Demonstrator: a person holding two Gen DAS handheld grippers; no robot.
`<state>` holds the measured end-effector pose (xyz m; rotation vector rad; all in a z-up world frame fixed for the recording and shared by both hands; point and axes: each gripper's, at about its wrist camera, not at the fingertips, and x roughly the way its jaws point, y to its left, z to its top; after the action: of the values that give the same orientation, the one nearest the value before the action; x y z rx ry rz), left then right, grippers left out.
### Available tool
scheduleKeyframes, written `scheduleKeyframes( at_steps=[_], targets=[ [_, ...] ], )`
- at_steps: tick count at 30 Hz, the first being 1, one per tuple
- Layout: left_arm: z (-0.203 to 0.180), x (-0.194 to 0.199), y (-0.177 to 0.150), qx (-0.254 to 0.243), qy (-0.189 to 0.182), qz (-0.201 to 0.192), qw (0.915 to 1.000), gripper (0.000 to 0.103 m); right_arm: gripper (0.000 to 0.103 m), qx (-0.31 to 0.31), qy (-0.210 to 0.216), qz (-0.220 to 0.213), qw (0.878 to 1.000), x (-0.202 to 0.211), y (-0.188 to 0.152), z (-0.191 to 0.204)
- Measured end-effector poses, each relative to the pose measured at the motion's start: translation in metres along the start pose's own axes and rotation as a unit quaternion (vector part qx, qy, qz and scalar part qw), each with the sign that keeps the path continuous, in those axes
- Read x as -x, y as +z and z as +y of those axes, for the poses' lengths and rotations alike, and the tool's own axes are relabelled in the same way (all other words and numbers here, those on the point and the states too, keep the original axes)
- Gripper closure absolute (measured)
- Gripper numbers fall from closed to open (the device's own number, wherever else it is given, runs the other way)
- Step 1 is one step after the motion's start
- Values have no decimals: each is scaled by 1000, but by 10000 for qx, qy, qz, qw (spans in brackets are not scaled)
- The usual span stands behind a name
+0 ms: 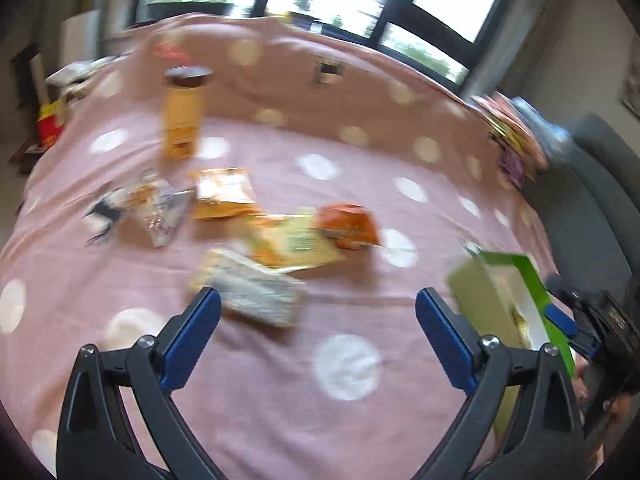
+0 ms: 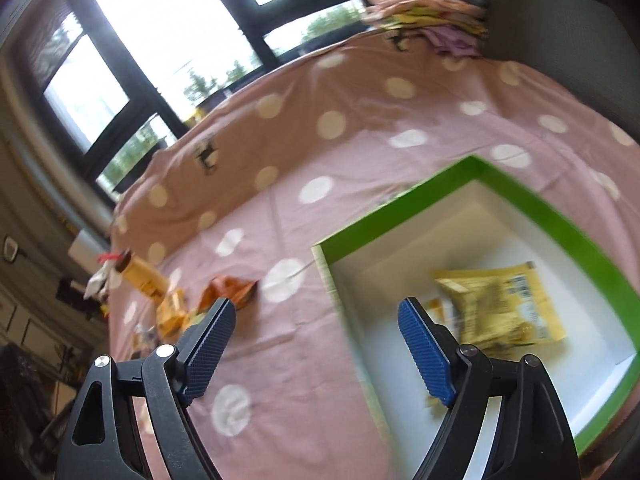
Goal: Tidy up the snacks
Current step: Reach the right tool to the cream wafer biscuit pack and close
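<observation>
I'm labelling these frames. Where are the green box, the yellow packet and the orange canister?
green box [image 2: 404, 200]: right wrist view, far rim.
yellow packet [image 2: 504, 304]: right wrist view, packet's middle.
orange canister [image 1: 183, 120]: left wrist view, label.

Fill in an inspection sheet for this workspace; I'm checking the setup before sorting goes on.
Surface: pink dotted bedspread, rumpled.
Job's things: green box with a yellow packet inside; loose snack packets and a tall jar on the bedspread.
Clutter: folded clothes at the far edge.
Grippers: left gripper open, nothing between its jaws; right gripper open over the box's rim, holding nothing.
Cables: nothing seen.
Surroundings: window behind; grey headboard.
</observation>
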<state>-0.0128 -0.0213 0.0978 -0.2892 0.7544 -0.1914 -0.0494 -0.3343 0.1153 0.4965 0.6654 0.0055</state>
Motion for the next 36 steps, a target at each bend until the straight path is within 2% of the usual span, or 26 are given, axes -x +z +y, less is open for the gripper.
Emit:
scheduleKeyframes(
  at_steps=[4, 5, 8, 9, 10, 12, 15, 17, 20, 22, 24, 29, 31, 32, 34, 36],
  targets=[
    [59, -8, -1, 666, 659, 71, 9956, 5, 18, 180, 441, 444, 9979, -26, -15, 36],
    [73, -11, 0, 794, 658, 104, 9946, 5, 18, 296, 581, 638, 9958, -35, -20, 47],
    [94, -29, -1, 1220, 390, 543, 9903, 8, 18, 582, 810, 1065, 9893, -59, -31, 77],
    [98, -34, -1, 1315, 261, 618, 9890, 11, 18, 582, 810, 1065, 9893, -59, -31, 77],
    [101, -38, -2, 1363, 138, 686, 9882, 12, 18, 796, 892, 1305, 9842, -76, -35, 98],
    [99, -47, -3, 1423, 53, 886, 9858, 22, 18, 1055, 1046, 1468, 9779, -92, -37, 120],
    [93, -58, -4, 1346, -70, 975, 9861, 28, 18, 1431, 1112, 1725, 9682, -121, -41, 148],
    [92, -64, -5, 1442, -151, 1079, 9835, 40, 19, 1563, 1085, 1802, 9651, -132, -42, 156],
    [93, -72, -8, 1691, -306, 1234, 9774, 55, 36, 1926, 1029, 2085, 9534, -169, -50, 181],
    [93, -74, -9, 1559, -333, 1342, 9780, 60, 45, 2049, 976, 2291, 9466, -186, -54, 185],
    [95, -74, -9, 1656, -297, 1261, 9776, 63, 54, 2104, 974, 2598, 9374, -204, -63, 186],
    [98, -79, -9, 1862, -455, 1310, 9727, 76, 61, 2187, 825, 2844, 9298, -220, -78, 181],
    [99, -80, -10, 1846, -376, 1352, 9727, 80, 61, 1940, 1034, 3121, 9243, -219, -79, 174],
    [99, -80, -11, 1815, -337, 1365, 9733, 82, 61, 1940, 1034, 3121, 9243, -219, -79, 174],
    [101, -76, -11, 1828, -366, 1357, 9730, 83, 62, 1404, 1356, 3518, 9155, -217, -82, 162],
    [99, -74, -12, 1688, -371, 1431, 9745, 83, 62, 1251, 1521, 3656, 9097, -211, -85, 157]
  ],
)
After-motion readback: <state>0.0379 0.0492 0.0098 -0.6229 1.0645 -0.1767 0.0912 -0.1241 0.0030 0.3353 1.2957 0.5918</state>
